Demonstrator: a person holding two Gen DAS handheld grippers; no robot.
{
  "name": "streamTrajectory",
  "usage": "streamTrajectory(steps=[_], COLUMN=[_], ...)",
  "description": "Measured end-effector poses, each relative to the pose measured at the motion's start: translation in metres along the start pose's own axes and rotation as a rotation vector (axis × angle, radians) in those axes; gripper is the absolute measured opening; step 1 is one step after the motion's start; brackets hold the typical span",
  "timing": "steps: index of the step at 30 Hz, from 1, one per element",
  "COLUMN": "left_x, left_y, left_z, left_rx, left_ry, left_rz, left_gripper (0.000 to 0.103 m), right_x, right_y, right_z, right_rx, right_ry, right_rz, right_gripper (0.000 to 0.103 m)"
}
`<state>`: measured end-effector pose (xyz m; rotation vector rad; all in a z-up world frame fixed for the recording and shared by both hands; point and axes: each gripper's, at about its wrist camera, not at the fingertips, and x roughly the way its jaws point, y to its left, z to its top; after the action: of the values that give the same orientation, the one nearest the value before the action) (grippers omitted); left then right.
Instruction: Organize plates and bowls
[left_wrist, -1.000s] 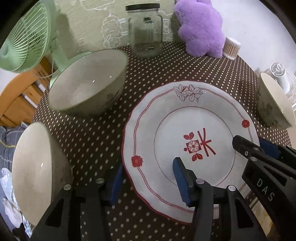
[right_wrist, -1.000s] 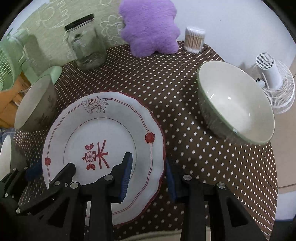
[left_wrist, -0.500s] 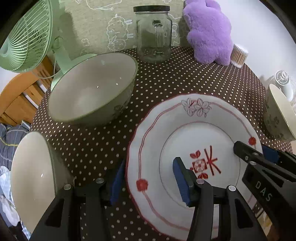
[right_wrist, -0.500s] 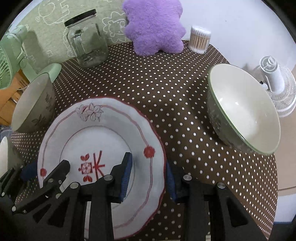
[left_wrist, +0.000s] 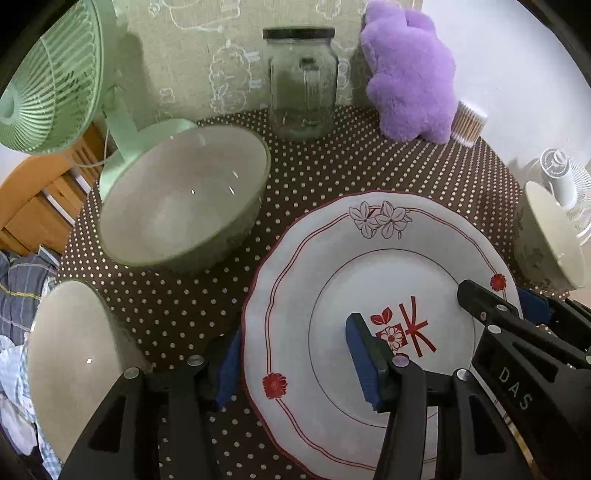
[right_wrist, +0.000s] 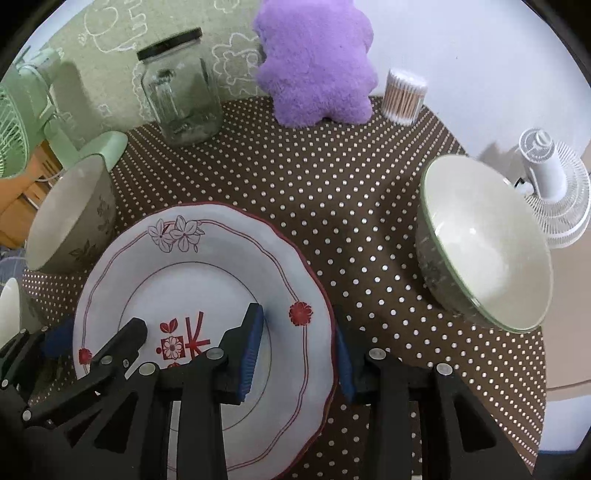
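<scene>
Plate (left_wrist: 325, 258): white, red-trimmed, flower motif, empty; located at the near side of the brown polka-dot tabletop (right_wrist: 332, 184). Left tool (left_wrist: 295, 354) straddles the plate's left rim, one blue pad over the plate face, the other outside the edge; jaws spread, whether the pads press the rim cannot be told. Right tool (right_wrist: 299, 347) straddles the right rim likewise, jaws apart.

Three bowls, all empty: large green-rimmed bowl (left_wrist: 184, 195) left of the plate, second bowl (left_wrist: 70, 354) at the near left, third bowl (right_wrist: 484, 243) well to the right.

Glass jar (left_wrist: 303, 85), black lid on, contents unclear. Cotton-swab tub (right_wrist: 404, 96), full. Purple plush (right_wrist: 314, 62) between them.
</scene>
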<state>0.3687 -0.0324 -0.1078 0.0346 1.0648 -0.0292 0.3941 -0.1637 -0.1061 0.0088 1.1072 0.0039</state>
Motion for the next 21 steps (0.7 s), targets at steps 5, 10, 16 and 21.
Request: streamTrajectory(steps=[5, 10, 16, 21], left_x=[-0.021, -0.046, -0.075, -0.096], left_y=[0.004, 0.009, 0.011, 0.010], left_z=[-0.001, -0.007, -0.020, -0.034], left_rx=[0.014, 0.017, 0.030, 0.063], left_ry=[-0.033, -0.055, -0.083, -0.100], left_rz=[-0.017, -0.037, -0.060, -0.082], left_gripper=[0.054, 0.054, 0.054, 0.054], right_x=[-0.026, -0.057, -0.091, -0.115], right_y=[0.001, 0.005, 0.013, 0.018], right_z=[-0.006, -0.013, -0.030, -0.049], right_rx=[0.014, 0.023, 0.050, 0.082], right_ry=[-0.022, -0.048, -0.071, -0.087], right_rz=[-0.018, -0.039, -0.063, -0.095], right_gripper=[0.041, 0.041, 0.041, 0.041])
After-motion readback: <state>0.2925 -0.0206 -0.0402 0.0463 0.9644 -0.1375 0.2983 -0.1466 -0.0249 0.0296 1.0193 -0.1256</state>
